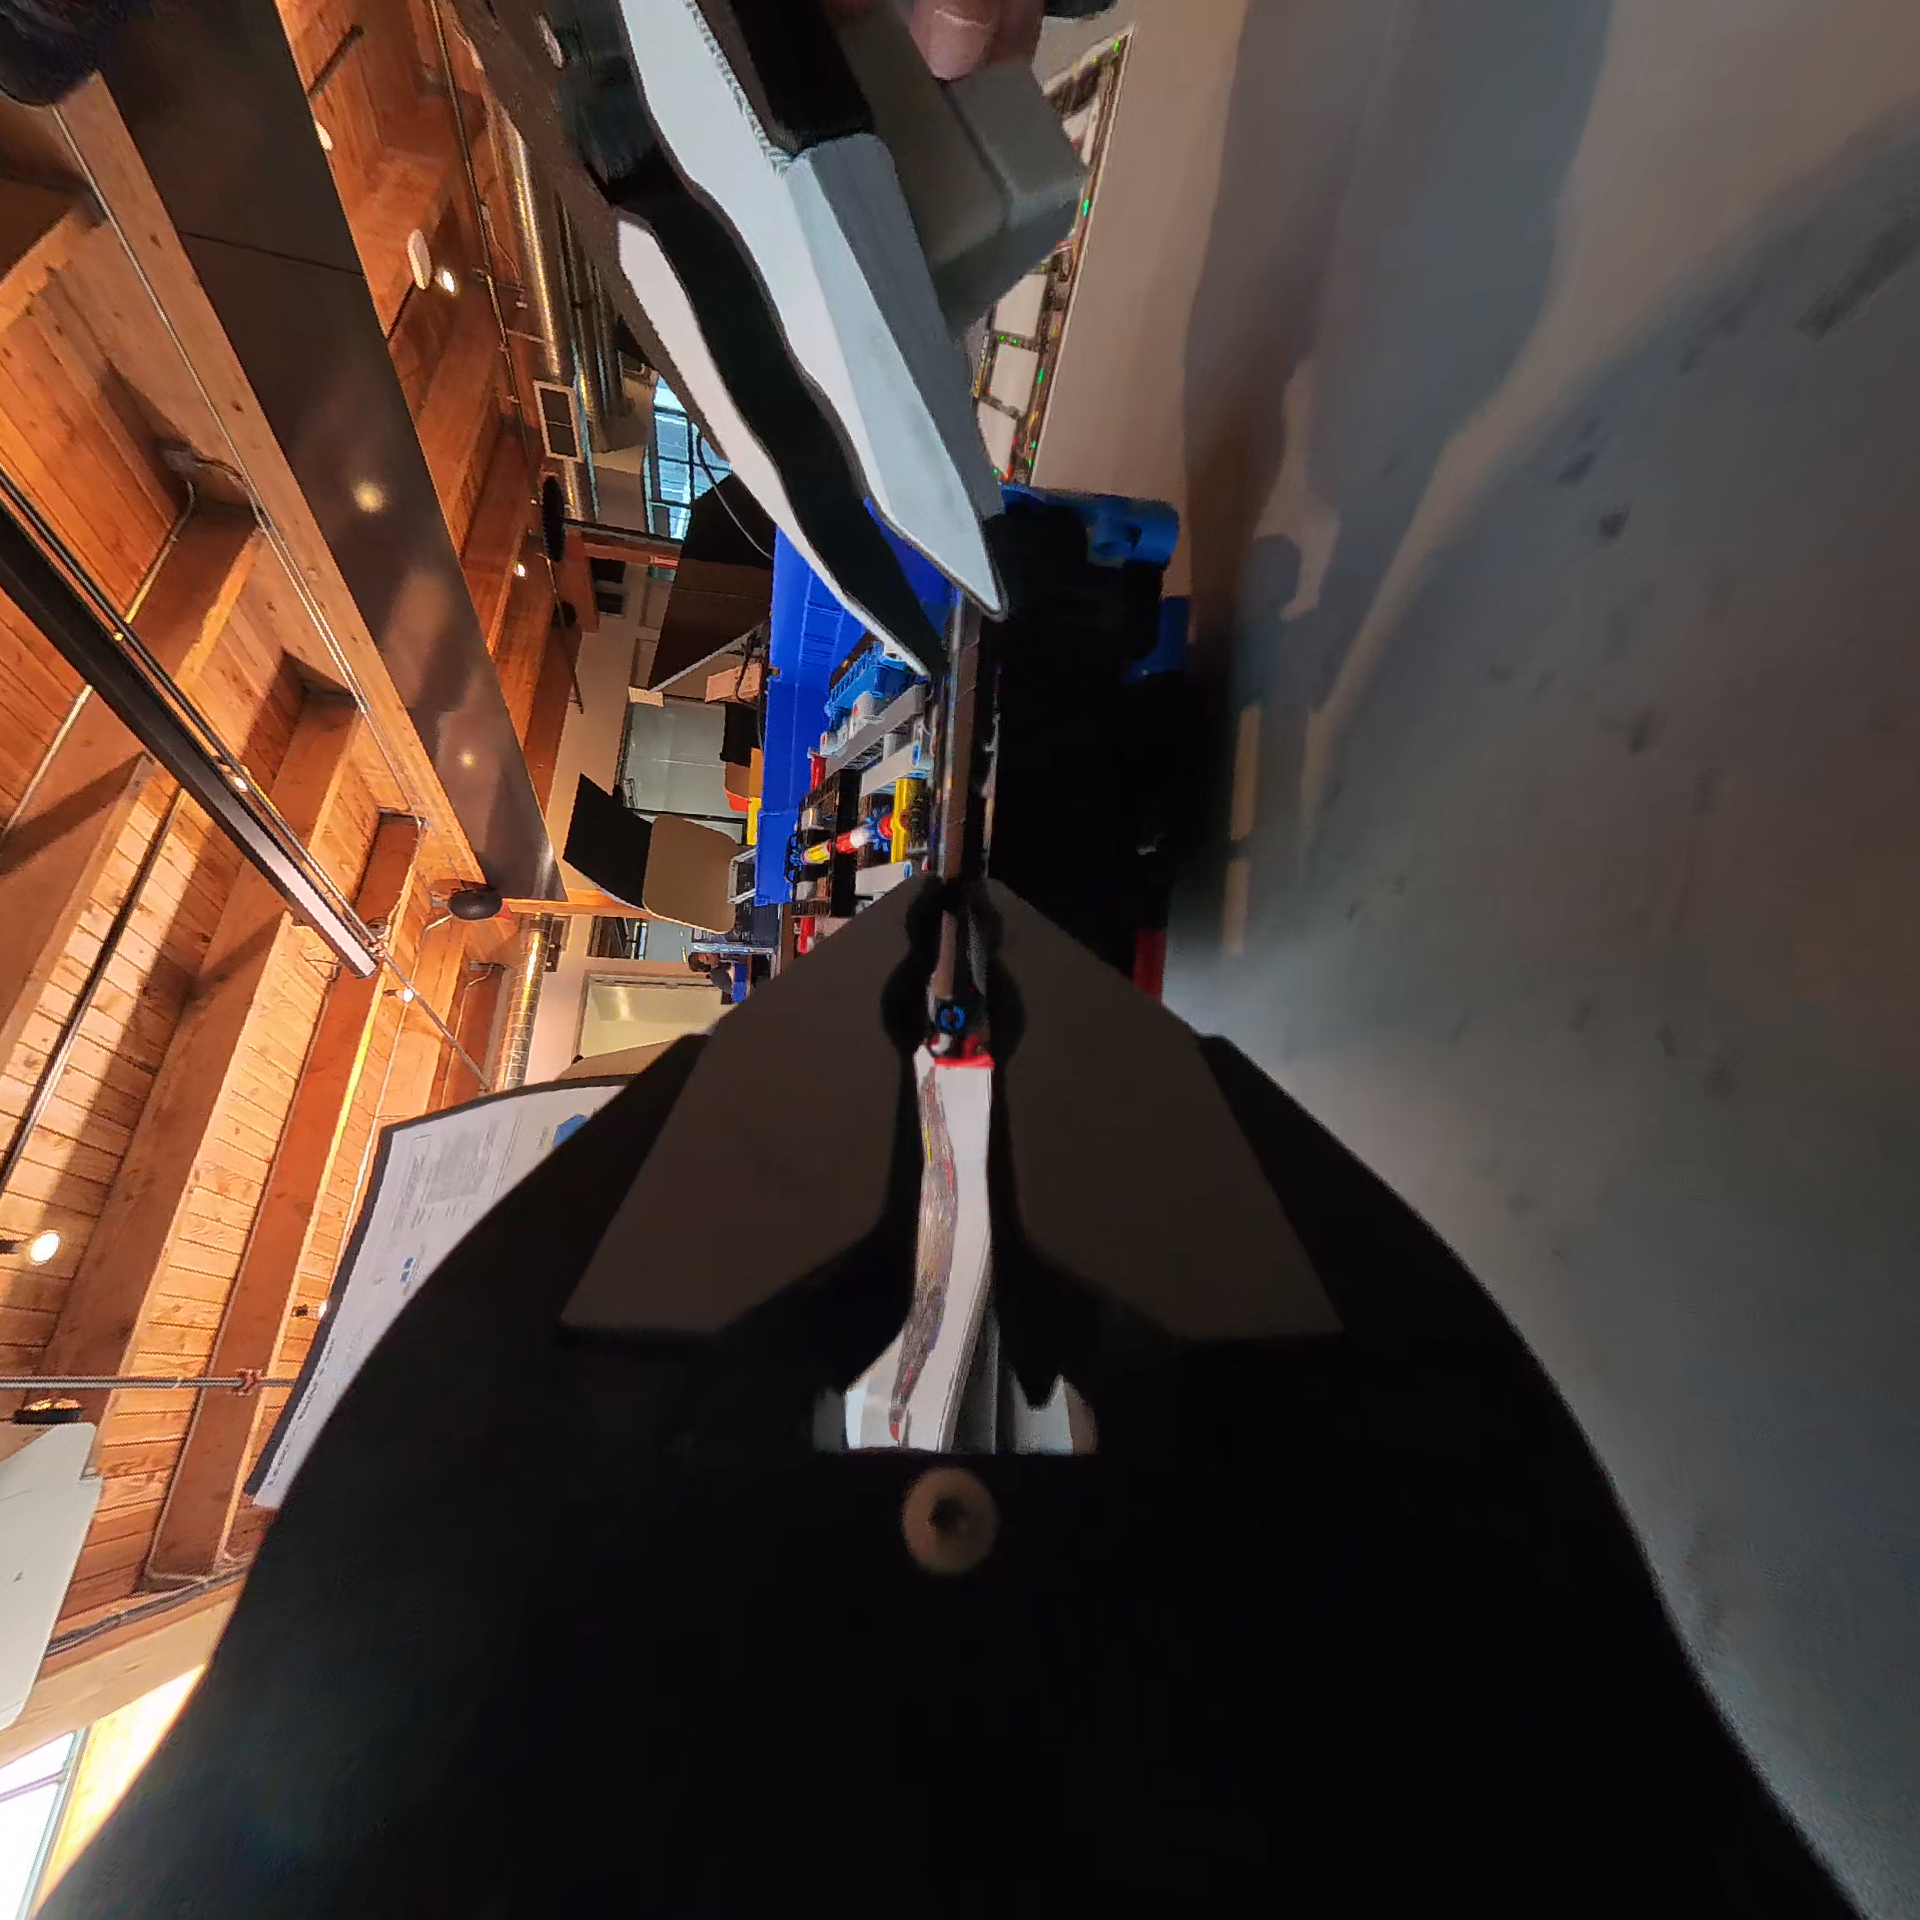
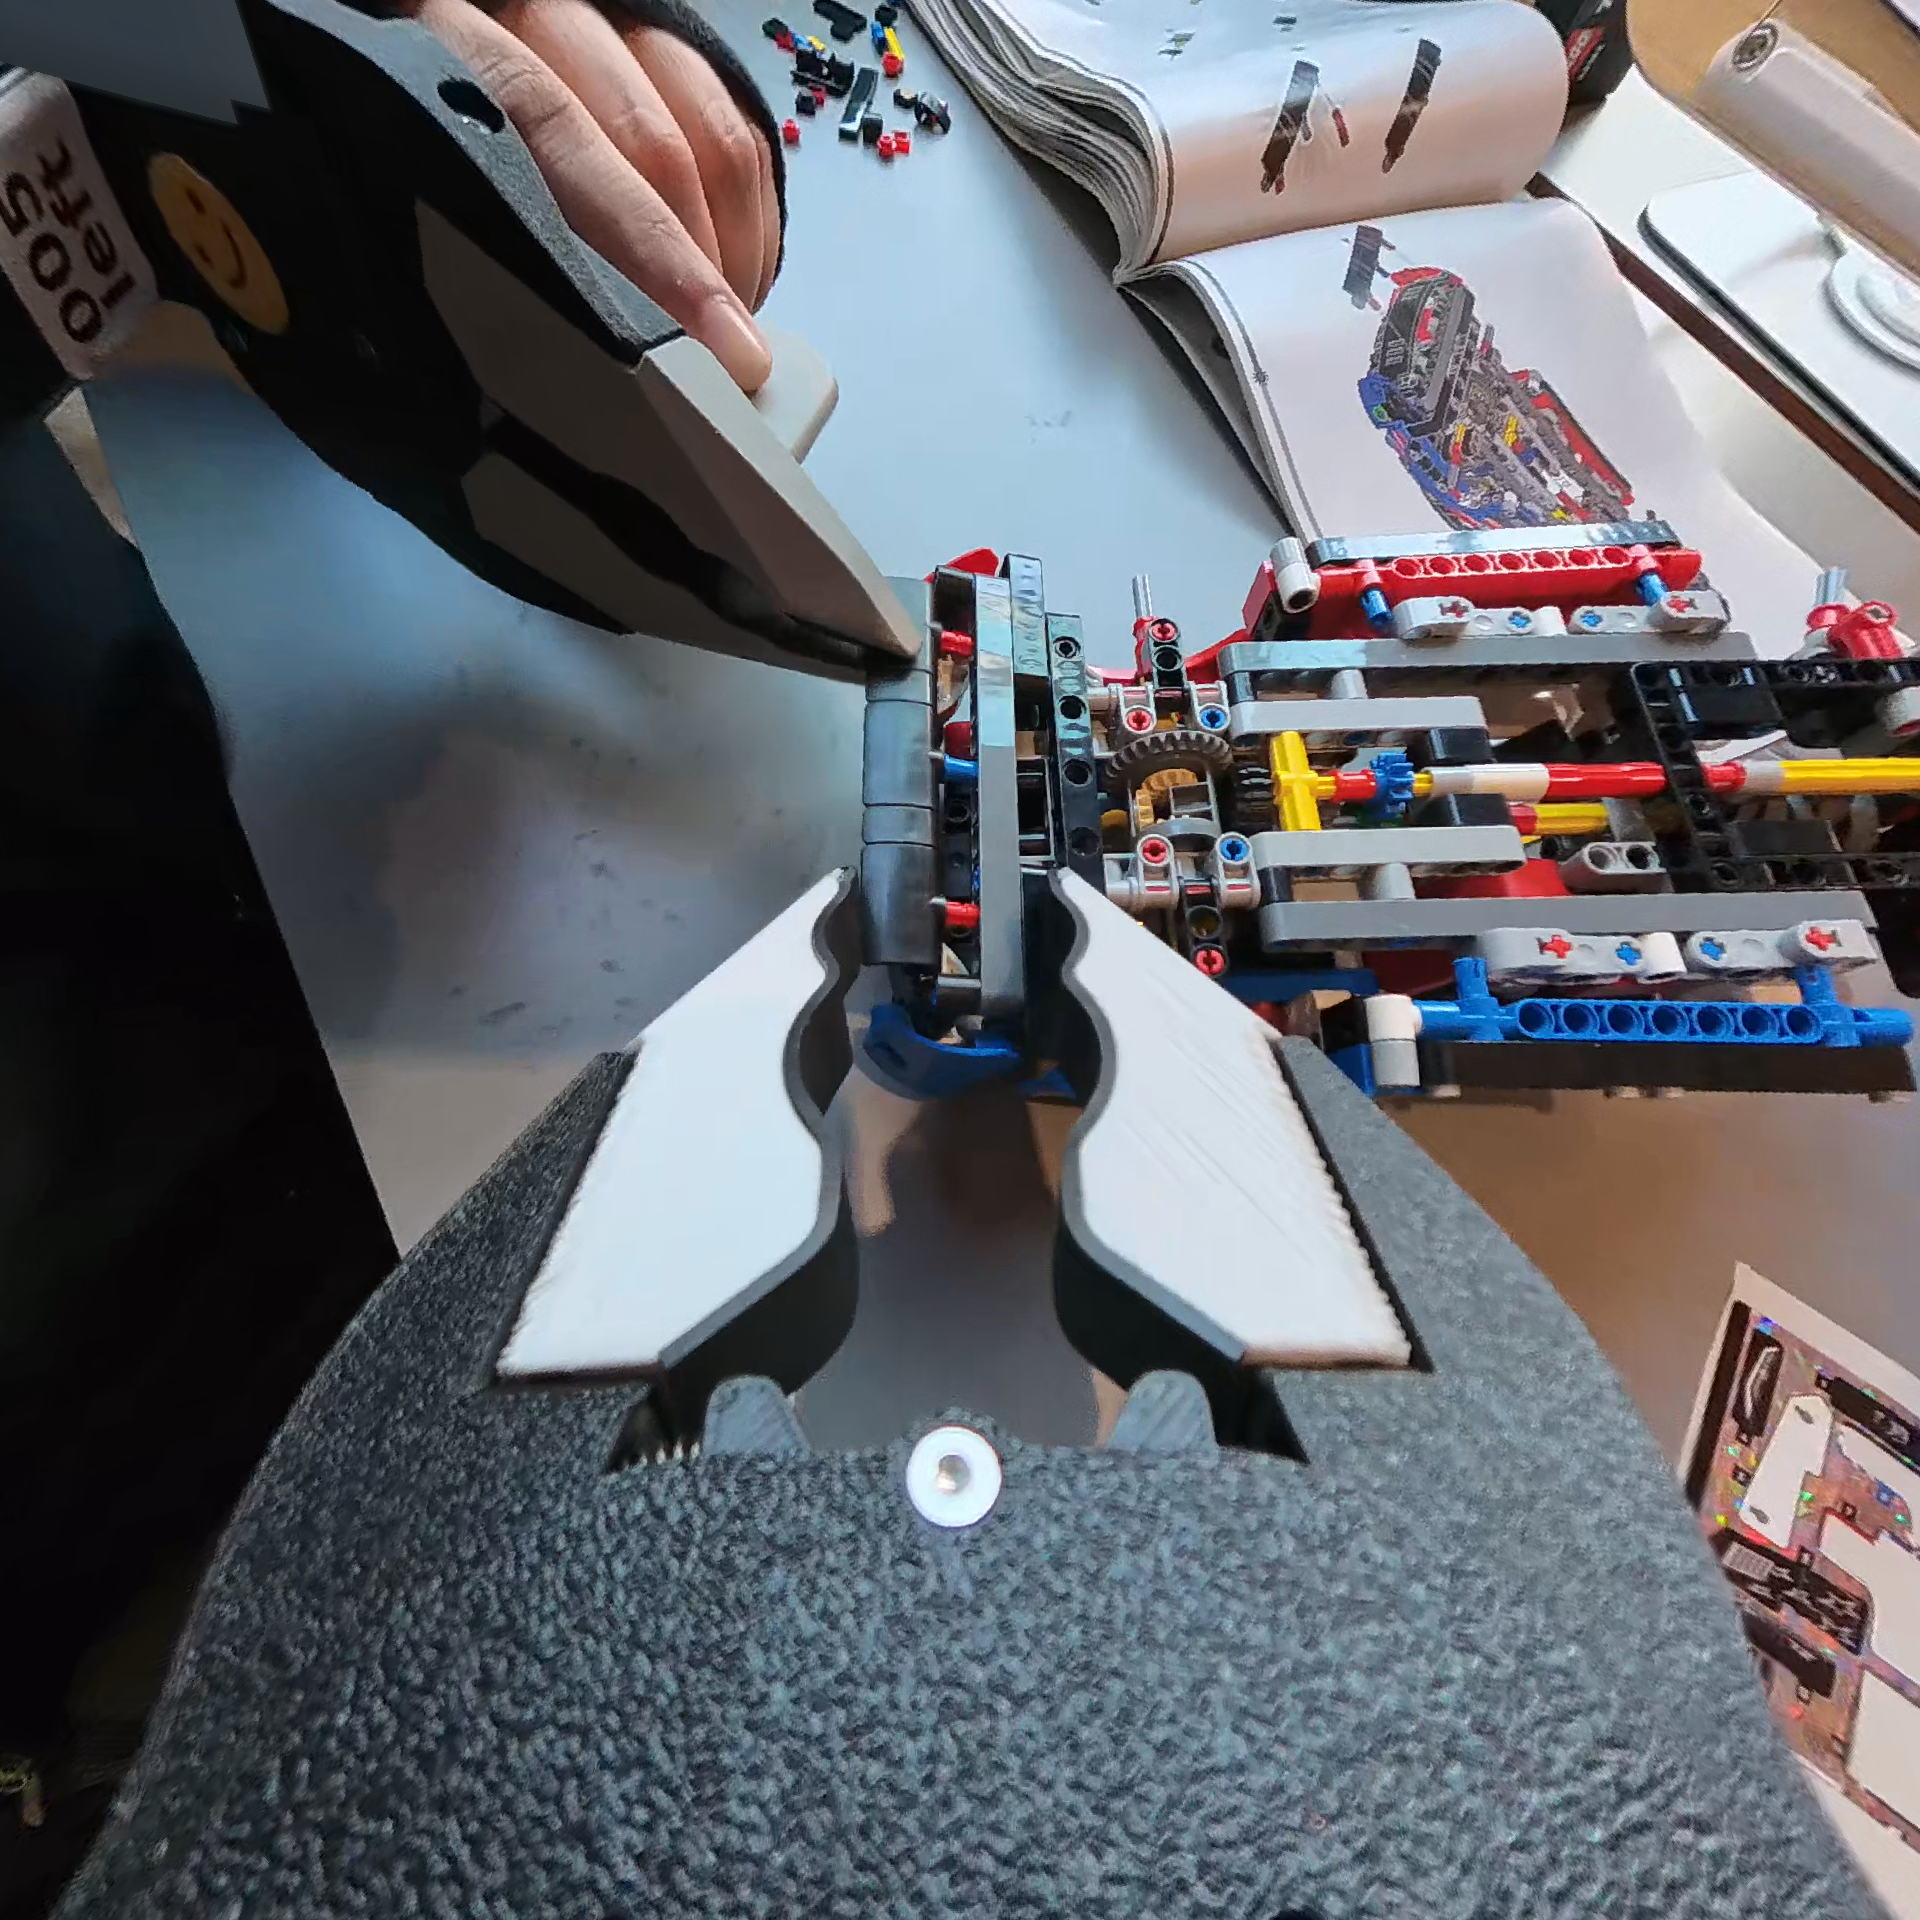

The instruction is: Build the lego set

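The Lego model (image 2: 1351, 790), a long frame of grey, black, red and blue beams with gears and yellow axles, lies on the grey table (image 2: 520, 831). Its near end is a stack of dark grey and black panels (image 2: 894, 769). My right gripper (image 2: 954, 883) straddles this stack, its fingers pressed on both sides of it. My left gripper (image 2: 899, 649) comes in from the upper left, its tips closed at the stack's top corner. In the left wrist view the left gripper (image 1: 954, 888) pinches a thin panel edge, and the right gripper (image 1: 961, 634) shows above.
An open instruction book (image 2: 1455, 343) lies behind the model. Several small loose pieces (image 2: 852, 73) sit at the table's far side. A sticker sheet (image 2: 1808, 1507) lies at the right. A hand (image 2: 644, 177) holds the left gripper. A blue bin (image 1: 800, 644) stands beyond. About 5 cm separates my left fingertips from my right.
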